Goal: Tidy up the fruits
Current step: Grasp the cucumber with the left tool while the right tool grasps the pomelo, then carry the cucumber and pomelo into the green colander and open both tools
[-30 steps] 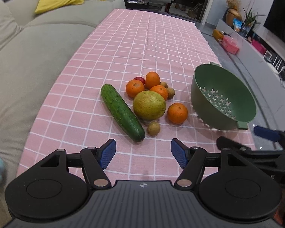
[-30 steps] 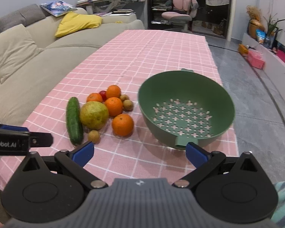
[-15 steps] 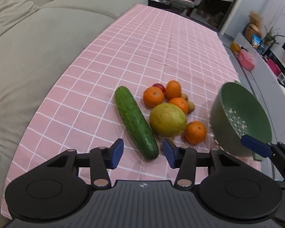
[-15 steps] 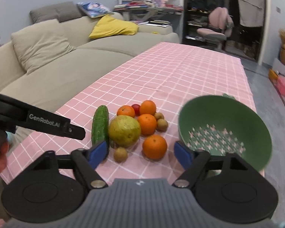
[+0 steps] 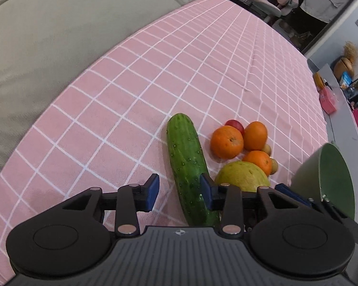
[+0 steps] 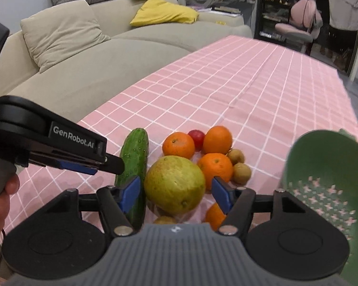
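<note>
A green cucumber [image 5: 187, 164] lies on the pink checked tablecloth [image 5: 155, 71] beside a pile of fruit: a big yellow-green fruit [image 6: 174, 187], several oranges [image 6: 178, 145], a red plum [image 6: 196, 137] and small brown kiwis [image 6: 241, 172]. My left gripper [image 5: 179, 190] is open, its fingers astride the cucumber's near end, the right pad close to its skin. My right gripper [image 6: 176, 194] is open with its fingers either side of the big yellow-green fruit. A green colander [image 6: 322, 183] stands at the right.
A beige sofa [image 6: 83, 54] with cushions runs along the table's left side. The tablecloth stretches far back behind the fruit. A pink chair [image 6: 298, 23] and shelves stand at the far end of the room.
Both grippers have moved forward and down to the fruit. The left one has narrowed and now straddles the cucumber. The right one has swung left from the colander to the big yellow-green fruit.
</note>
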A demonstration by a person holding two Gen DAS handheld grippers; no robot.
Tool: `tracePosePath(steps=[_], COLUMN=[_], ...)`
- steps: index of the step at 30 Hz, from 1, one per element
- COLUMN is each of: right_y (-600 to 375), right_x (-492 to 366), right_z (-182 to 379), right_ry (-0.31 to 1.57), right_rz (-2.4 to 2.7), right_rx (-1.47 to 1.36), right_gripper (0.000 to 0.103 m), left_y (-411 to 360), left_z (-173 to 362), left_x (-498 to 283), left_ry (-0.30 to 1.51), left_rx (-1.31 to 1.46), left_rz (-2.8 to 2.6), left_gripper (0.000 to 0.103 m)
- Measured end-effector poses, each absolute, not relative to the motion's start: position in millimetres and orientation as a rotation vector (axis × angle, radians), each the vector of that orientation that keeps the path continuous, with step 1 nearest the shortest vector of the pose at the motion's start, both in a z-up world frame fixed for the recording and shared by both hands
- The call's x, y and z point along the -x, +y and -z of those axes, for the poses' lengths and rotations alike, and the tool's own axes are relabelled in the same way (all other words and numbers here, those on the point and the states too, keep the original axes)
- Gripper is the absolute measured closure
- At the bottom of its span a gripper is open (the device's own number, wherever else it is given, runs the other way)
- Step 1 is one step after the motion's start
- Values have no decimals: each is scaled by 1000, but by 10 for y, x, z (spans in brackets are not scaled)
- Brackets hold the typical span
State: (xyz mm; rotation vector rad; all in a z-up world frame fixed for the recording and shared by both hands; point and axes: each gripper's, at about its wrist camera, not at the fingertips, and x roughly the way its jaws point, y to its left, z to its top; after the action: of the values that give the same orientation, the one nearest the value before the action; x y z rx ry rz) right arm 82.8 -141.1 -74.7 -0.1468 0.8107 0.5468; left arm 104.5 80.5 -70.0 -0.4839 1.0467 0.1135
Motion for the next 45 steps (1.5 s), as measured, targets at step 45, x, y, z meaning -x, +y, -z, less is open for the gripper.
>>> tracePosePath(steps=[45], right_y=[-1793], right_x=[-757], right_z=[333], right_ry=[721], right_rz=[-566], right_rx=[-11], right_gripper=[40], left_y=[684], left_z=[189], left_x=[-921], left_ry=[907], left_rx=[474], left_rz=[-48], left_gripper=[61])
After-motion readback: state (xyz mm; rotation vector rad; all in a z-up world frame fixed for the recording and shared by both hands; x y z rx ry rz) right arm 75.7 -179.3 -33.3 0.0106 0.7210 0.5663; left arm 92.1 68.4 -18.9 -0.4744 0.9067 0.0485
